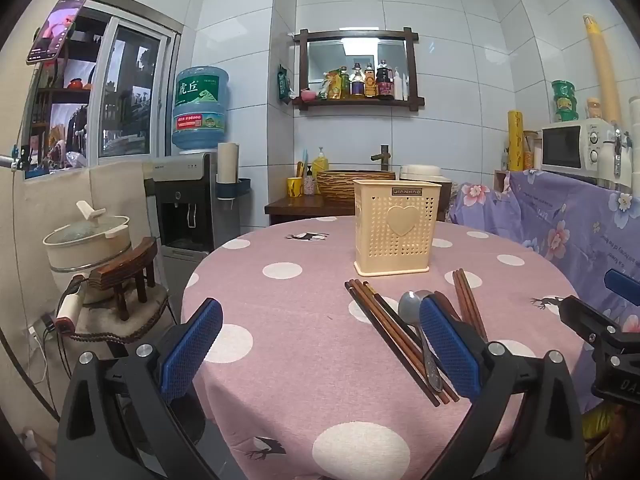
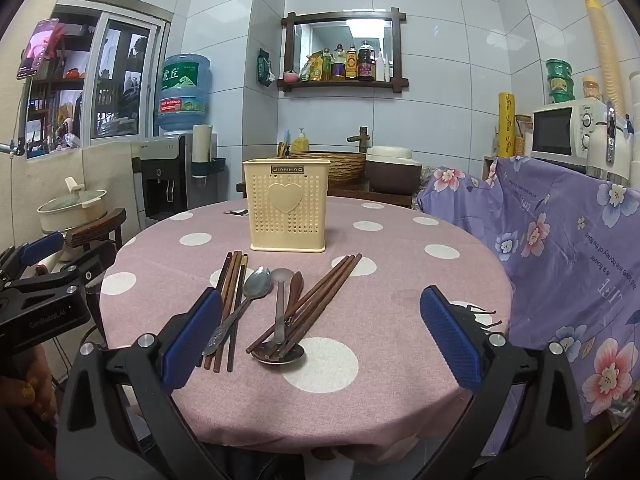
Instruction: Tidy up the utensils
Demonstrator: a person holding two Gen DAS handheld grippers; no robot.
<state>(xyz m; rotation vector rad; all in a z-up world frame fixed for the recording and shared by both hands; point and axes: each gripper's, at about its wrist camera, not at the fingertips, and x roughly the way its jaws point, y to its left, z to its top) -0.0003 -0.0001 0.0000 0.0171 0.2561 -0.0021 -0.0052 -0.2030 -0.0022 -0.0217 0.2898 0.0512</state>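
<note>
A cream perforated utensil holder (image 2: pixel 289 205) with a heart stands upright at the far middle of the round pink dotted table (image 2: pixel 400 280); it also shows in the left wrist view (image 1: pixel 395 229). In front of it lie a bundle of brown chopsticks (image 2: pixel 232 300), a steel spoon (image 2: pixel 248 300), a steel ladle-like spoon (image 2: pixel 279 320), a brown wooden spoon (image 2: pixel 295 286) and another bundle of chopsticks (image 2: pixel 316 300). My right gripper (image 2: pixel 320 340) is open and empty, just short of the utensils. My left gripper (image 1: pixel 320 348) is open and empty, to the left of the chopsticks (image 1: pixel 392 340) and spoon (image 1: pixel 412 312).
A chair draped in purple floral cloth (image 2: pixel 560 248) stands right of the table. A small wooden stool (image 1: pixel 124 276) and a pot (image 1: pixel 88 240) are on the left. A water dispenser (image 1: pixel 184 204), basin (image 2: pixel 336 166) and microwave (image 2: pixel 568 132) stand behind.
</note>
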